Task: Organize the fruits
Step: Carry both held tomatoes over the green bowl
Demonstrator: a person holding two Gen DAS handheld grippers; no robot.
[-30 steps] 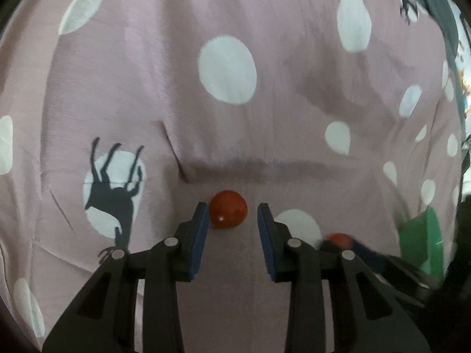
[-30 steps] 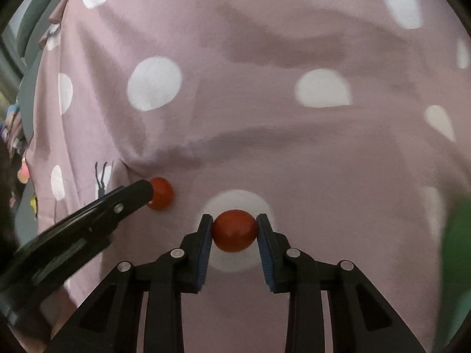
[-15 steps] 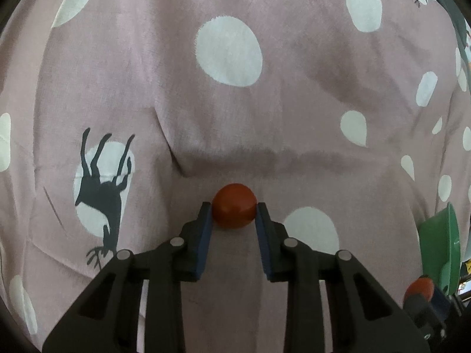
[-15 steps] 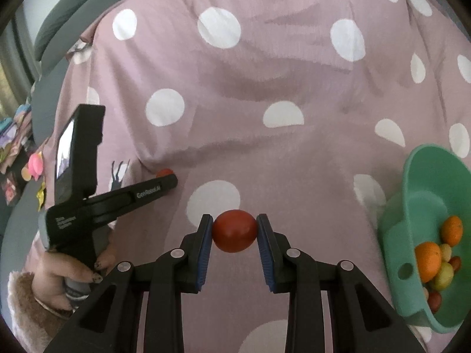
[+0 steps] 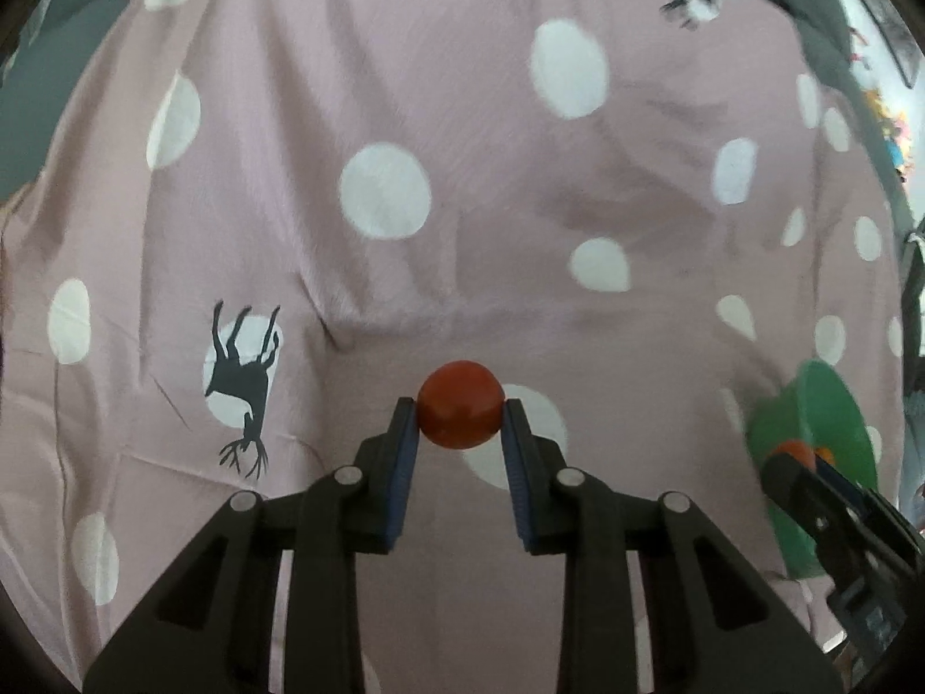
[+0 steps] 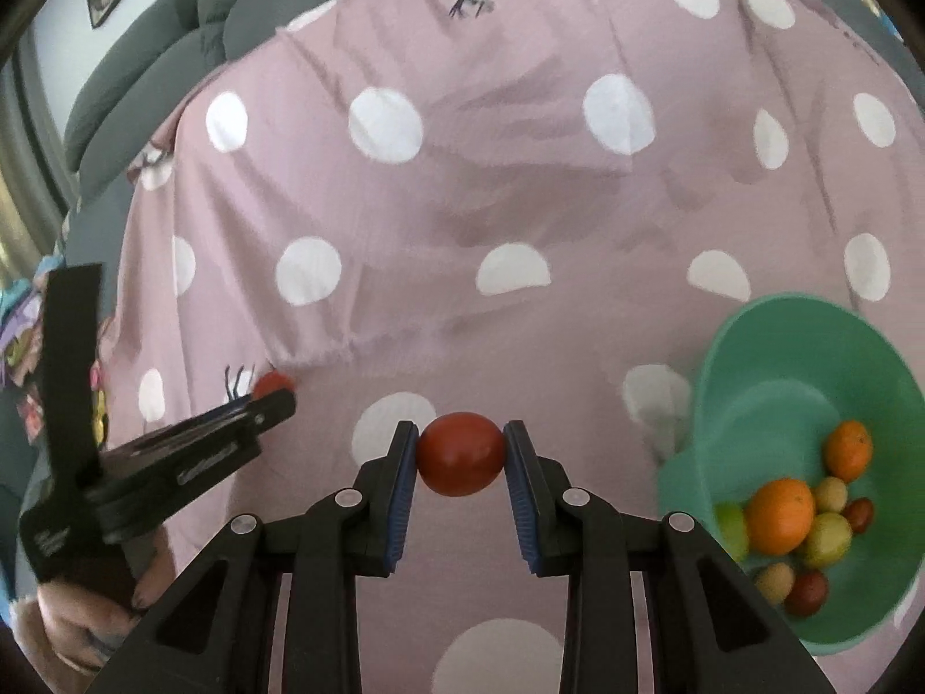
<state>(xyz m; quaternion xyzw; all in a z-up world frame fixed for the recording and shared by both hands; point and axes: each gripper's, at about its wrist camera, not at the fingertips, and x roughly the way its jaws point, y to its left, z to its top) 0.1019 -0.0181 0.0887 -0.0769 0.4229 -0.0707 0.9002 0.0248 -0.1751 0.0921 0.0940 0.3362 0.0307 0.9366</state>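
Observation:
My left gripper (image 5: 460,408) is shut on a small red tomato (image 5: 460,412), held clear above the pink polka-dot cloth (image 5: 404,87). My right gripper (image 6: 461,432) is shut on a second red tomato (image 6: 461,453), also lifted off the cloth. A green bowl (image 6: 769,358) sits at the right with several oranges, yellow-green fruits and small red ones inside. In the left wrist view the same bowl (image 5: 832,405) shows at the far right, behind the right gripper's tip. The left gripper (image 6: 272,399) with its tomato appears at the left of the right wrist view, held by a hand (image 6: 75,624).
The cloth covers a soft surface with folds and a ridge across the middle. Grey cushions (image 6: 144,58) rise at the back left. A black deer print (image 5: 243,381) lies left of my left gripper.
My left gripper closed on its tomato and lifted it off the cloth. Both grippers rose and the view widened; the green bowl came into view at the right.

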